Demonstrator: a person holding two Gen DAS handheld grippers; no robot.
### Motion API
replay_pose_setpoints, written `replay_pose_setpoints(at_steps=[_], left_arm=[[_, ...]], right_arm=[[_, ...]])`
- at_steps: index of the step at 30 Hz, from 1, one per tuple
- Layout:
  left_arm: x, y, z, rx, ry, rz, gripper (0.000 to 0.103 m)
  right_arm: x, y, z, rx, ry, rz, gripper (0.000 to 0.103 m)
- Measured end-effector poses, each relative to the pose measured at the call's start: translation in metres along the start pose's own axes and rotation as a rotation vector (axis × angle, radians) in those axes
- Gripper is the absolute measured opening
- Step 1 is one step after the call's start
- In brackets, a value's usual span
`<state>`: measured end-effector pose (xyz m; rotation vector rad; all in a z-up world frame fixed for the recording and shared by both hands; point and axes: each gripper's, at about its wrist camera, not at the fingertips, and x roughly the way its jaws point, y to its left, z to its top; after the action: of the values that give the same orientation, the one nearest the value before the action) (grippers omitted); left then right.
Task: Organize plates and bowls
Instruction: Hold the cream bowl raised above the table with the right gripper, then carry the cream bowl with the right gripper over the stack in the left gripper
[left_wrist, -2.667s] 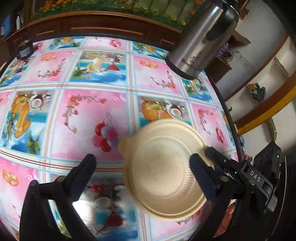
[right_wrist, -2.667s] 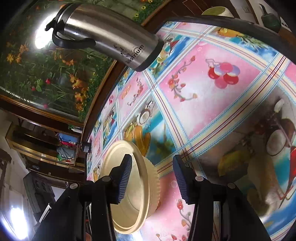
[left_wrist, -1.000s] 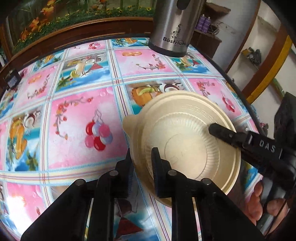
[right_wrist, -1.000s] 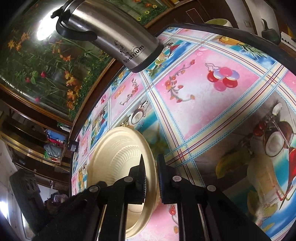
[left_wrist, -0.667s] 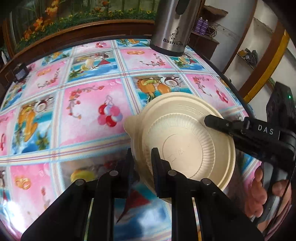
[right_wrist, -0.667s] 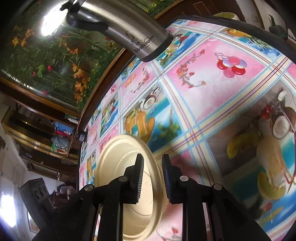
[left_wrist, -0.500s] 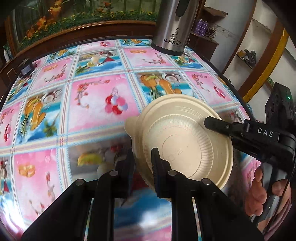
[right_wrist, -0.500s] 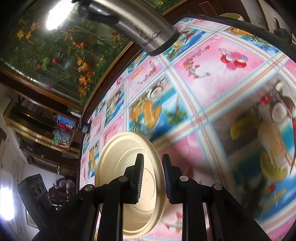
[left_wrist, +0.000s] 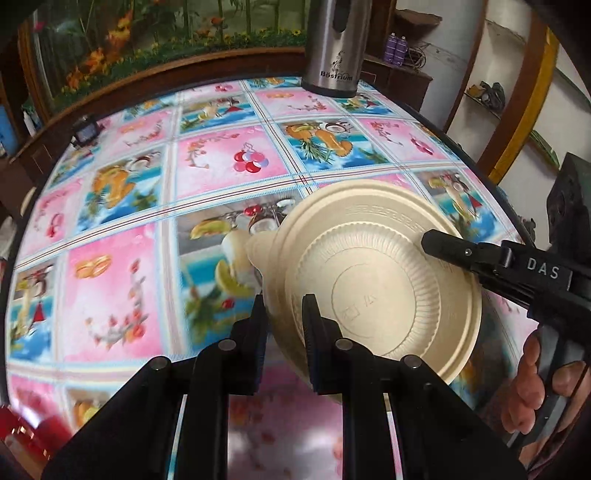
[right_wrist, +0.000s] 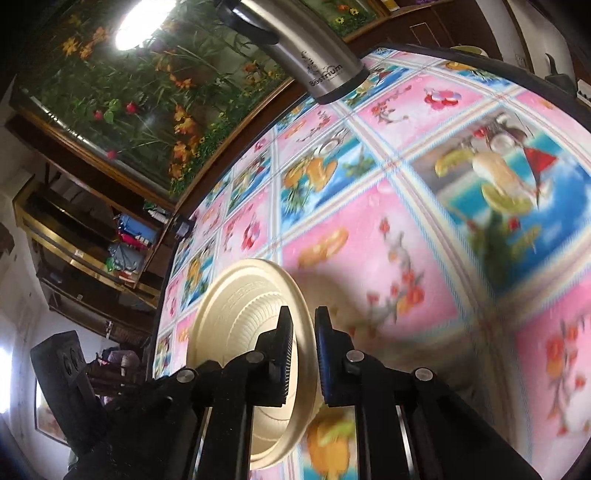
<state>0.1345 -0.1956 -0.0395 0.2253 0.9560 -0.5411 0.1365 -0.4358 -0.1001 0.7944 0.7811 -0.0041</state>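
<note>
A cream disposable bowl (left_wrist: 373, 280) with a ribbed wall and a small tab on its rim hangs tilted above the patterned tablecloth (left_wrist: 110, 277). My left gripper (left_wrist: 283, 306) is shut on its near left rim. My right gripper (left_wrist: 430, 242) reaches in from the right with a hand on its grip, and its pads press on the opposite rim. In the right wrist view the bowl (right_wrist: 236, 314) stands edge-on with the right gripper (right_wrist: 303, 314) closing on its rim. The left gripper's black body (right_wrist: 62, 365) shows behind the bowl.
A steel vacuum flask (left_wrist: 330, 48) stands at the table's far edge, also seen as the flask (right_wrist: 306, 55) from the right wrist. A small black device (left_wrist: 85, 133) sits at the far left edge. Something red (left_wrist: 22, 439) lies at the near left corner.
Both grippers, open around the bowl at first, have shut on its rim. Together they have carried it across the table, away from the flask.
</note>
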Motion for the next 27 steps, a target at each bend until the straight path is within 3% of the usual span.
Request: replay_pose_setpoints(at_steps=[13, 27], left_arm=[[-0.085, 0.002, -0.038, 0.035, -0.136, 0.102, 0.017], [-0.152, 0.033, -0.084, -0.027, -0.247, 0.162, 0.017]], right_arm=[[-0.049, 0.045, -0.042, -0.069, -0.015, 0.09, 0.011], [-0.086, 0.117, -0.084, -0.194, -0.047, 0.151, 0.011]])
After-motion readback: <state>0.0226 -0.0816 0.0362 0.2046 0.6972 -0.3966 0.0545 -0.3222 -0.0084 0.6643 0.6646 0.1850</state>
